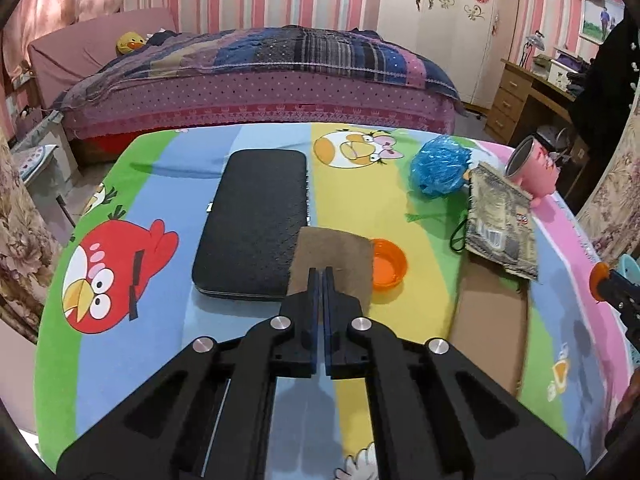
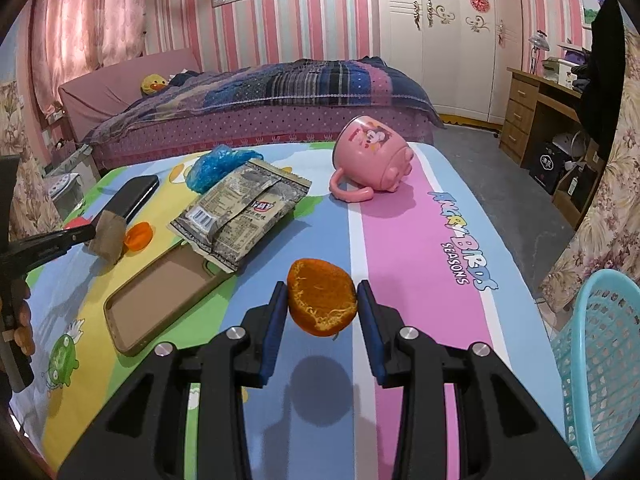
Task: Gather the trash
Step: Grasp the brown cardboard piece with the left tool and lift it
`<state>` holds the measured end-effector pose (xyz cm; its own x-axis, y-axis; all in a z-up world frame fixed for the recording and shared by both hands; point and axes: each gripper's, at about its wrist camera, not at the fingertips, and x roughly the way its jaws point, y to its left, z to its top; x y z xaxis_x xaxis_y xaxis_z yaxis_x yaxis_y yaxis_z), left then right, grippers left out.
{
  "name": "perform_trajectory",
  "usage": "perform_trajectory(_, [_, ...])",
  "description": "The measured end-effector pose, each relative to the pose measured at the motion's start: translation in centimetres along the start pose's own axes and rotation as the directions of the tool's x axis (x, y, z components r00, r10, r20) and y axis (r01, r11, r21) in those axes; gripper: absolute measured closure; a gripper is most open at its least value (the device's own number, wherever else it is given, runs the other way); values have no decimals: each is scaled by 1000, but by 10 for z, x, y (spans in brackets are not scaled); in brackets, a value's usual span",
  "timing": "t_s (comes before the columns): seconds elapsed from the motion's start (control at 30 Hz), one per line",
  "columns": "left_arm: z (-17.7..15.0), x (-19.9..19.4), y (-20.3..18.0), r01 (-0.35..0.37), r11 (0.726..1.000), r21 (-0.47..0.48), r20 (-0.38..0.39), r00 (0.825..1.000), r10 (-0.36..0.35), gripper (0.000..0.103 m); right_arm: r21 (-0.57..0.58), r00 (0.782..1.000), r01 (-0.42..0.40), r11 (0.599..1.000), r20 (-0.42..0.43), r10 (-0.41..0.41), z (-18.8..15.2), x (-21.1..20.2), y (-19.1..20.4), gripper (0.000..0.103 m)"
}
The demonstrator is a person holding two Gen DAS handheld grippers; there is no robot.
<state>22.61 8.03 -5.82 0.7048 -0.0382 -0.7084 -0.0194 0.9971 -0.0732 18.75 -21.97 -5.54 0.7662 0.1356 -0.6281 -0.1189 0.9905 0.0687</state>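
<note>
My left gripper (image 1: 321,270) is shut on a brown piece of cardboard (image 1: 332,252), gripping its near edge. In the right wrist view the same cardboard (image 2: 107,236) hangs just above the cartoon tablecloth (image 2: 404,248). My right gripper (image 2: 322,294) is shut on a piece of orange peel (image 2: 322,304), held a little above the cloth with its shadow below. An orange cap (image 1: 388,265) lies right of the cardboard. A crumpled blue plastic bag (image 1: 439,166) and a torn snack wrapper (image 1: 500,220) lie further right.
A black case (image 1: 252,224) lies left of the cardboard. A brown phone case (image 2: 160,304) is partly under the wrapper. A pink mug (image 2: 372,156) lies tipped on its side at the far end. A teal basket (image 2: 600,364) stands off the table's right edge. A bed stands behind.
</note>
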Motion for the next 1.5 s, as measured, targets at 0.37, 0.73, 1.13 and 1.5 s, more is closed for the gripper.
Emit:
perform_trajectory(0.37, [-8, 6, -19, -16, 999, 48, -24, 1000, 17, 74, 25, 1000, 4, 1000, 22, -4, 3, -4, -10, 67])
perform_trajectory(0.73, [-11, 24, -18, -74, 997, 20, -65, 995, 75, 35, 50, 1000, 2, 999, 12, -2, 3, 3, -19, 67])
perform_trajectory(1.13, [-14, 6, 4, -74, 997, 21, -79, 994, 76, 52, 54, 1000, -4, 999, -1, 4, 3, 7, -20, 67])
perform_trajectory(1.5, [-21, 6, 2, -41, 998, 45, -101, 994, 45, 72, 3, 1000, -1, 1000, 5, 1, 3, 8, -7, 67])
